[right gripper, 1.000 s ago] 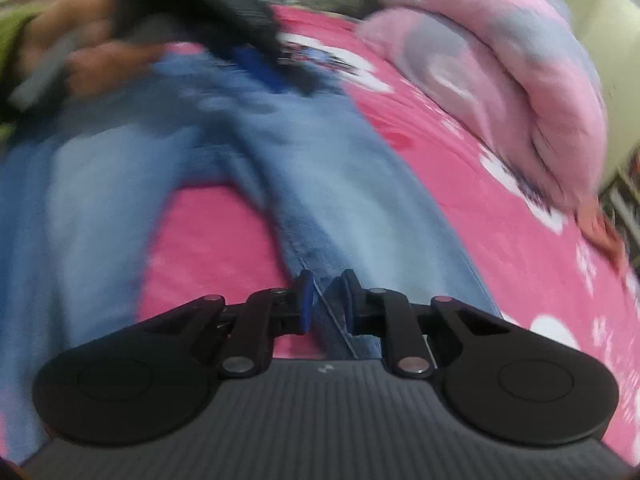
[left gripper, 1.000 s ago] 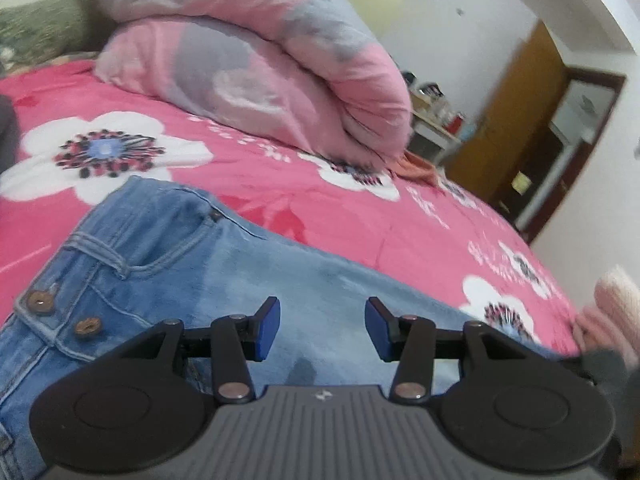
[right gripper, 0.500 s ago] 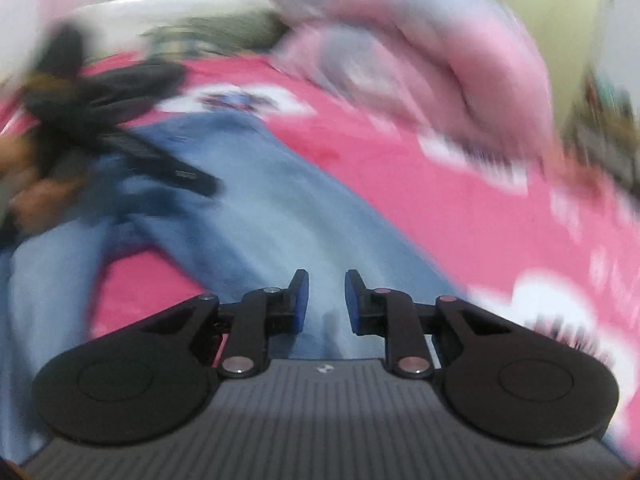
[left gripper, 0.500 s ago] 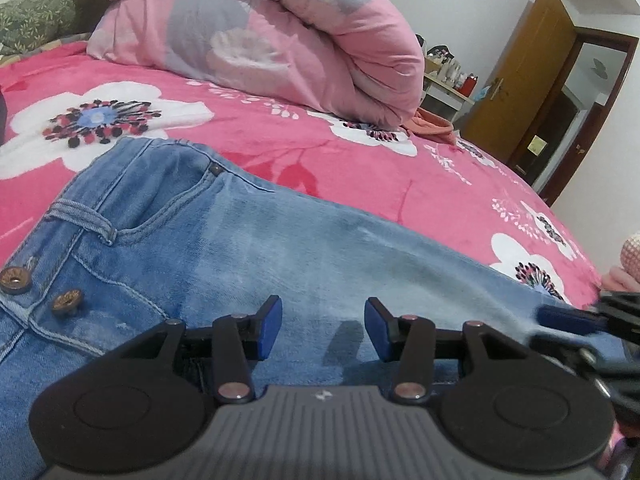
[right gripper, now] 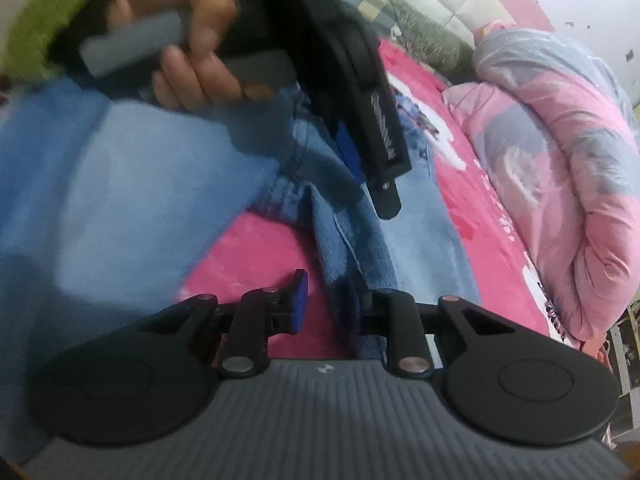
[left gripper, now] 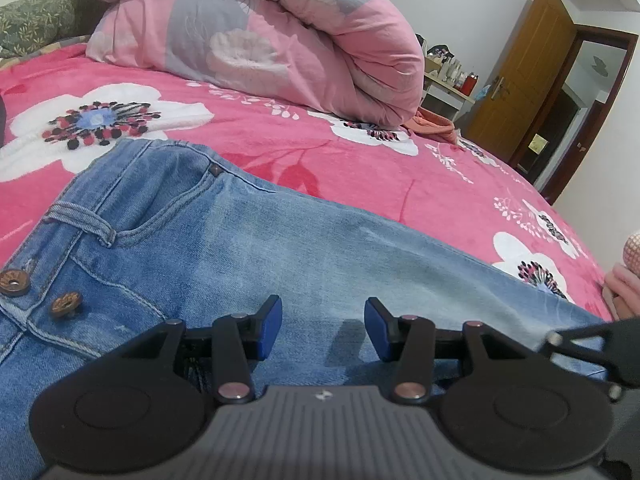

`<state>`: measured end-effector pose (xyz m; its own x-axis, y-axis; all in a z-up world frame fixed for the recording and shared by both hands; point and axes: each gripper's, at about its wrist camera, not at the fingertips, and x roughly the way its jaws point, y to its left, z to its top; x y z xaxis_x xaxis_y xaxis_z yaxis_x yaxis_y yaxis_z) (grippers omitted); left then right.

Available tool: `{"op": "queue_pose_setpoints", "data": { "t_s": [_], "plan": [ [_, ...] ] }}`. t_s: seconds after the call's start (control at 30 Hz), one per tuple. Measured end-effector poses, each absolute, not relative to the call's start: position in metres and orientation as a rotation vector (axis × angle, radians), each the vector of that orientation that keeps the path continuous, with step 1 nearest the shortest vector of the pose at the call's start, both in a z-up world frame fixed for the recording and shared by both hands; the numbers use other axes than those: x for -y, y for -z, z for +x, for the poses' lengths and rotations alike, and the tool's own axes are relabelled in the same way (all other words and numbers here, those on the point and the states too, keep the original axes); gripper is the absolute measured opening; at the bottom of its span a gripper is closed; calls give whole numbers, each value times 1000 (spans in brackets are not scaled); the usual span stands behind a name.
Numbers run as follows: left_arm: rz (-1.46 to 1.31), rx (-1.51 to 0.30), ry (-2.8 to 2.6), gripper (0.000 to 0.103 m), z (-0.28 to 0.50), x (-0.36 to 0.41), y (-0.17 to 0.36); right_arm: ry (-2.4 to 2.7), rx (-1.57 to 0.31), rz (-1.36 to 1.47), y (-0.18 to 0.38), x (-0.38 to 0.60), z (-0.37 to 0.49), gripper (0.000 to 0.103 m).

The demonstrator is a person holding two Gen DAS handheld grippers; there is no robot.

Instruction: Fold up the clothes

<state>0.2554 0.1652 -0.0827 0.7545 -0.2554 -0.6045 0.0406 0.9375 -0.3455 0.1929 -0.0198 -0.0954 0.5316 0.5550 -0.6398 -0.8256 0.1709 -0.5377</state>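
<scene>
Light blue jeans (left gripper: 280, 248) lie spread on a pink flowered bedspread (left gripper: 360, 168), waistband and brown buttons at the left. My left gripper (left gripper: 322, 328) hovers open just above the thigh, with nothing between its blue pads. In the right wrist view a hand in a green sleeve holds this left gripper (right gripper: 368, 168) over the jeans (right gripper: 120, 200). My right gripper (right gripper: 332, 304) is low at the crotch, where a raised fold of the inner seam (right gripper: 348, 248) stands between its fingers. The fold hides the right pad, and a gap shows beside the left pad (right gripper: 299, 300).
A rolled pink and grey quilt (left gripper: 280, 40) lies along the far side of the bed, beside a green pillow (left gripper: 36, 20). An orange cloth (left gripper: 432, 124), a small table with bottles (left gripper: 448, 76) and a wooden door (left gripper: 520, 80) are beyond. Pale pink clothing (left gripper: 624, 280) sits at the right edge.
The right gripper let go of the leg seam, widened a little, rolled and dropped to the fold at the crotch. The left gripper stayed nearly still over the thigh.
</scene>
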Motion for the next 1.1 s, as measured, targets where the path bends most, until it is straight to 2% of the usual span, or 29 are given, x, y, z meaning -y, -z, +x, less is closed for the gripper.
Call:
{"op": "queue_pose_setpoints", "data": {
  "t_s": [0.1, 0.17, 0.2, 0.4, 0.53, 0.63, 0.87, 1.1],
  "plan": [
    [-332, -699, 166, 47, 255, -167, 82, -996, -370, -935, 97, 14, 207, 16],
    [-345, -697, 168, 47, 255, -168, 82, -987, -408, -888, 94, 12, 212, 1],
    [-351, -696, 167, 47, 255, -169, 82, -996, -439, -848, 89, 14, 212, 0],
    [-333, -694, 161, 47, 255, -167, 82, -1092, -647, -484, 57, 34, 230, 0],
    [-311, -693, 156, 47, 254, -165, 82, -1112, -863, -210, 80, 46, 263, 0],
    [-301, -690, 156, 47, 254, -164, 82, -1096, -845, -217, 89, 49, 253, 1],
    [-281, -667, 151, 47, 250, -162, 78, -1031, -755, -410, 63, 82, 178, 13],
    [-222, -592, 232, 47, 238, -144, 63, -625, -732, -167, 45, 187, 166, 14]
  ]
}}
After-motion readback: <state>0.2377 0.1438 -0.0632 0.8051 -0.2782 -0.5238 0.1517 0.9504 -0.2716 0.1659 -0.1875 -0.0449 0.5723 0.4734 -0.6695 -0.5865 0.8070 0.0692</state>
